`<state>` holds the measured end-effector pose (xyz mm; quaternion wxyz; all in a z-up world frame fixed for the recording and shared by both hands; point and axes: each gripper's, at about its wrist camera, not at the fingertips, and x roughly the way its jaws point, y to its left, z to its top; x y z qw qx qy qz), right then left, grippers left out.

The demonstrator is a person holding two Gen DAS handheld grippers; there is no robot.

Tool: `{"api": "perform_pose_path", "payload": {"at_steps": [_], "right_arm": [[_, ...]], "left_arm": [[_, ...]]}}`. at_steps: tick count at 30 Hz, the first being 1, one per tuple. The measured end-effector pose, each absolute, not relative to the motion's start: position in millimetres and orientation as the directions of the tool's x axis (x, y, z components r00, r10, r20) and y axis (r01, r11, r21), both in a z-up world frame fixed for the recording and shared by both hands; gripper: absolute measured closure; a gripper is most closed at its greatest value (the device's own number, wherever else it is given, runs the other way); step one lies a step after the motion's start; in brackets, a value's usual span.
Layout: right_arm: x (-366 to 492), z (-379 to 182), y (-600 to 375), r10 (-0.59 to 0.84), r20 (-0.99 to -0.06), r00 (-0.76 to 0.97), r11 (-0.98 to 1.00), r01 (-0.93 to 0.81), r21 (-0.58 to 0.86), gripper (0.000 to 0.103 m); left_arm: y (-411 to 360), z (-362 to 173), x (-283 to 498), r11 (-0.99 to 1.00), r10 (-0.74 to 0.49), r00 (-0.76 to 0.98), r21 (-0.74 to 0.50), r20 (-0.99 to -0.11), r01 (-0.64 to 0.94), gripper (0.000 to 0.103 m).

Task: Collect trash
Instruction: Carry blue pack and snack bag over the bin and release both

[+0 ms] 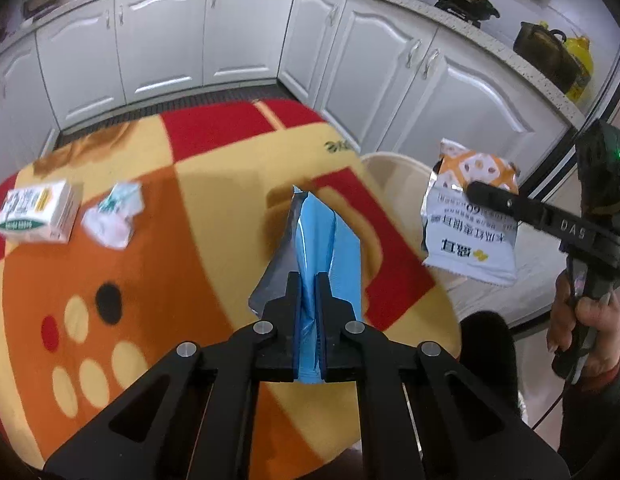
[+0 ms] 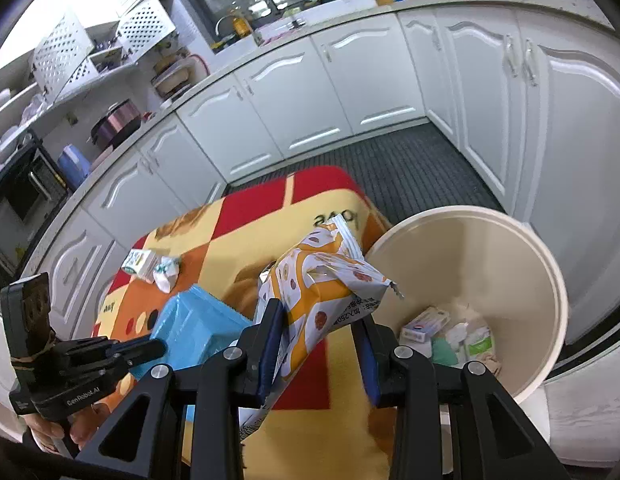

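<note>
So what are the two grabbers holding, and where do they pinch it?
Left gripper pinches the blue foil wrapper at its near end. Right gripper squeezes the orange-and-white snack bag across its middle.

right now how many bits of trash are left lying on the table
2: a small carton near the table's far left edge, and a crumpled wrapper just beside it. Anything under the held packets may be hidden.

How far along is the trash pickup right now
Done: several scraps already lie in the cream bin. In hand: the left claw is shut on a blue wrapper, and the right claw is shut on an orange-and-white snack bag, not yet over the bin. Left: a small green-and-white carton and a crumpled wrapper on the table.
</note>
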<state>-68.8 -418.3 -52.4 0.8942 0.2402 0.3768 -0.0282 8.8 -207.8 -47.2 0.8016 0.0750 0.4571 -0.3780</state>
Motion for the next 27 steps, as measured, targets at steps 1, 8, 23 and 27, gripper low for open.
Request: {"api": "perform_pose_path", "payload": {"at_steps": [1, 8, 23, 27], "right_arm": [[-71, -51, -423, 0.123, -0.686, 0.717, 0.882, 0.238, 0.407, 0.07], [-81, -46, -455, 0.041, -0.693, 0.72, 0.88, 0.302, 0.366, 0.07], [-73, -98, -516, -0.089, -0.798, 0.596, 0.853, 0.459, 0.247, 0.069], [-72, -110, -521, -0.094, -0.816, 0.571, 0.847, 0.476, 0.236, 0.068]], "left_arm": [[-213, -44, 10, 0.701, -0.543, 0.3, -0.227, -0.784, 0.676, 0.099], [-260, -22, 17, 0.673, -0.581, 0.31, -0.23, -0.752, 0.703, 0.099], [-364, -52, 30, 0.662, -0.543, 0.308, -0.173, -0.781, 0.729, 0.099], [-375, -60, 33, 0.662, -0.537, 0.302, -0.172, -0.788, 0.73, 0.099]]}}
